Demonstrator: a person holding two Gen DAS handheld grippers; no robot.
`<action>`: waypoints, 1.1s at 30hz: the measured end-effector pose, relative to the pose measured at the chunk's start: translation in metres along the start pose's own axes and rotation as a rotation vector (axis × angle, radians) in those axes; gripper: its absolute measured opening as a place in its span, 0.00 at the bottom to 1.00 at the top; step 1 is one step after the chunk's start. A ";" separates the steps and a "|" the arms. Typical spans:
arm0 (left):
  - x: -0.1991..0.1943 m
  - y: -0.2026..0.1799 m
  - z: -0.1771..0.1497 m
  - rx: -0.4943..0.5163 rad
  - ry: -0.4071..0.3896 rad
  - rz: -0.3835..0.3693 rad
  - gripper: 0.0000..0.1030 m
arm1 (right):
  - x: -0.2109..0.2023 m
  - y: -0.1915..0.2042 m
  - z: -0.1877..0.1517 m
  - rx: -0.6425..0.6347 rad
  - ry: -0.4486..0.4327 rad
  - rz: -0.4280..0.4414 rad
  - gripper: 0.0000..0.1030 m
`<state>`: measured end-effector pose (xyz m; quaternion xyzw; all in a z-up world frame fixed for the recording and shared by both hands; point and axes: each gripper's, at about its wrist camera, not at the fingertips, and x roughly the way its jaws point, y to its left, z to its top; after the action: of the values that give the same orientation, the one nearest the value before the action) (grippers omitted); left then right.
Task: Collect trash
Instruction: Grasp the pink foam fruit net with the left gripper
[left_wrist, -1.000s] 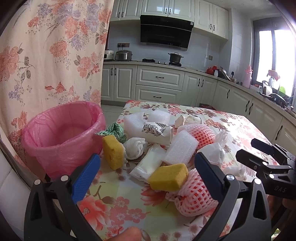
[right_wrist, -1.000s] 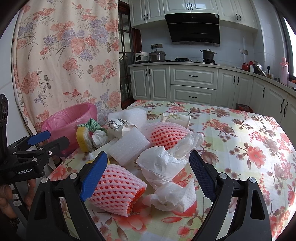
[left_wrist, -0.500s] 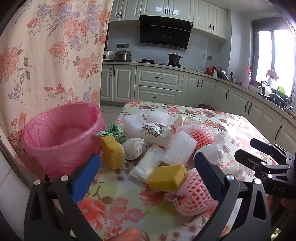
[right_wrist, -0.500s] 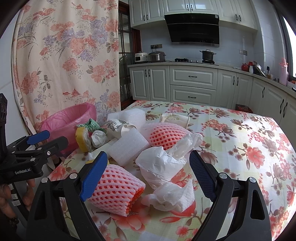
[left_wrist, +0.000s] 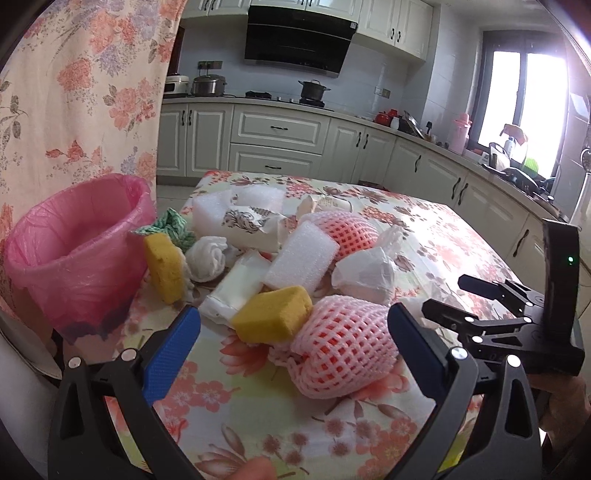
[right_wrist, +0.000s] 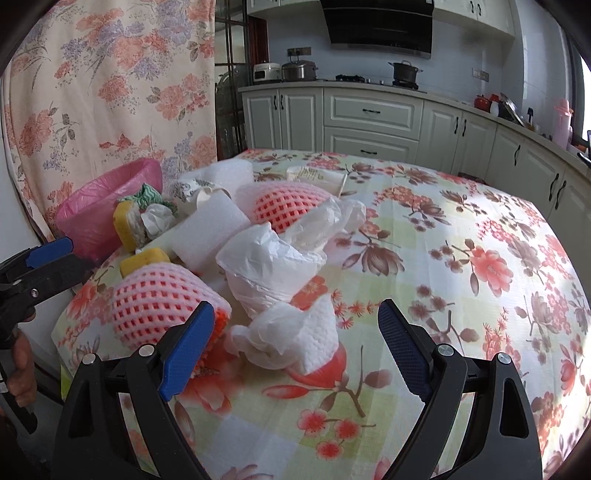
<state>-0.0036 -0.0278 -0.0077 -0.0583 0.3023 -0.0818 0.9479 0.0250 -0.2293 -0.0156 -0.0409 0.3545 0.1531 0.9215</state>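
Note:
A heap of trash lies on the flowered tablecloth: a yellow sponge (left_wrist: 271, 314), a pink foam fruit net (left_wrist: 345, 349), a white foam block (left_wrist: 301, 256), crumpled white paper (left_wrist: 364, 275), a second upright sponge (left_wrist: 164, 267). A pink-lined bin (left_wrist: 79, 253) stands at the left beside the table. My left gripper (left_wrist: 293, 349) is open just short of the near sponge and net. My right gripper (right_wrist: 295, 341) is open with a crumpled paper towel (right_wrist: 291, 338) between its fingers, untouched; the pink net (right_wrist: 160, 302) lies by its left finger (right_wrist: 186, 345).
The tablecloth (right_wrist: 461, 258) is bare to the right of the heap. A flowered curtain (left_wrist: 81, 92) hangs behind the bin. Kitchen cabinets and a stove (left_wrist: 280, 125) run along the far wall. The right gripper (left_wrist: 491, 310) shows at the right of the left wrist view.
Both grippers have moved forward toward the heap, which now looks larger. The right gripper has closed in around the paper towel. Nothing on the table has shifted.

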 end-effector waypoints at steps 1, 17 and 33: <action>0.002 -0.003 -0.002 0.006 0.009 -0.005 0.94 | 0.003 -0.002 -0.002 0.004 0.020 -0.001 0.82; 0.049 -0.014 -0.025 -0.018 0.200 -0.075 0.56 | 0.032 0.001 -0.013 -0.015 0.153 0.050 0.49; 0.024 -0.014 -0.006 -0.013 0.151 -0.156 0.21 | 0.001 -0.002 0.002 0.014 0.098 0.071 0.17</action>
<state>0.0108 -0.0461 -0.0244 -0.0816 0.3678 -0.1576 0.9128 0.0270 -0.2306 -0.0148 -0.0293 0.4015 0.1811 0.8973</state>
